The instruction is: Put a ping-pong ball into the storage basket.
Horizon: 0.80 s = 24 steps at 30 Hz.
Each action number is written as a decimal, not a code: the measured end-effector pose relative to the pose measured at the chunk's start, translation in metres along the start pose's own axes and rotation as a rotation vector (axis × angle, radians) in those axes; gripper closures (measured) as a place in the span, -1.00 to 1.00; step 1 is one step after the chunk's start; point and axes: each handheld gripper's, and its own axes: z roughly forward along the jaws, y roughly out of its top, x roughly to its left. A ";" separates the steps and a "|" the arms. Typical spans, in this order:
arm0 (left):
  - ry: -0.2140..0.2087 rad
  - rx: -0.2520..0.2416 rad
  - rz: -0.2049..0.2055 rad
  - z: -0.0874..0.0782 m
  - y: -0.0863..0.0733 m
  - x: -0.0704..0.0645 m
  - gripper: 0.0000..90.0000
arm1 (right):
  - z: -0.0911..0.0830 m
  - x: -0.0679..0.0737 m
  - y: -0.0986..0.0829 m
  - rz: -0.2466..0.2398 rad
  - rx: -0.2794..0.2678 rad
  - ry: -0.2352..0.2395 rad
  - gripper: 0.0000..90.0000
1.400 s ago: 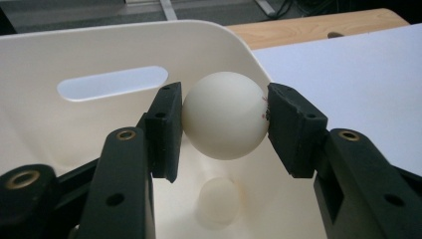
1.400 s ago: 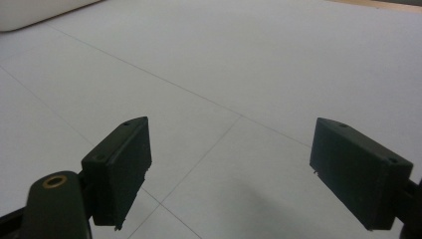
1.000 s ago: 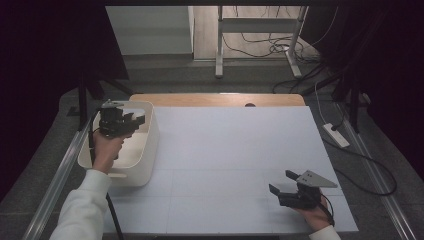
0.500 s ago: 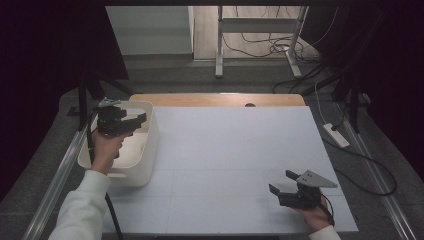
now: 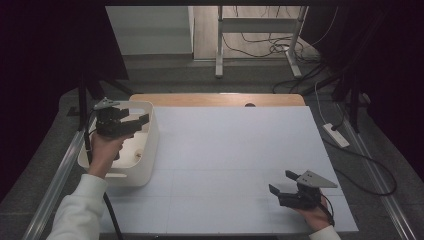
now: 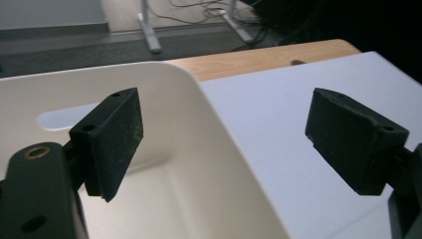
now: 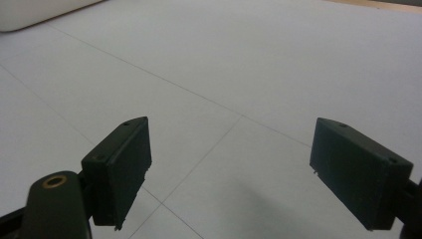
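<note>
Left tool (image 5: 134, 121) hovering over white bin (image 5: 150, 145), jaws spread wide, gripping nothing. Bin sitting at left edge of surface (image 5: 235, 150), small object (image 5: 136, 153) lying inside. Right tool (image 5: 281, 184) resting low near front right, jaws spread, empty.

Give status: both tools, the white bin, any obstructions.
Left tool open, held over white bin, gripping nothing. Right tool open, low over the white table sheet. Nothing blocking between them.
</note>
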 end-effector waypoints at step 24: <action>-0.164 -0.026 0.088 -0.010 0.002 -0.043 -0.67 | -0.002 -0.001 -0.002 0.005 0.001 -0.009 -0.63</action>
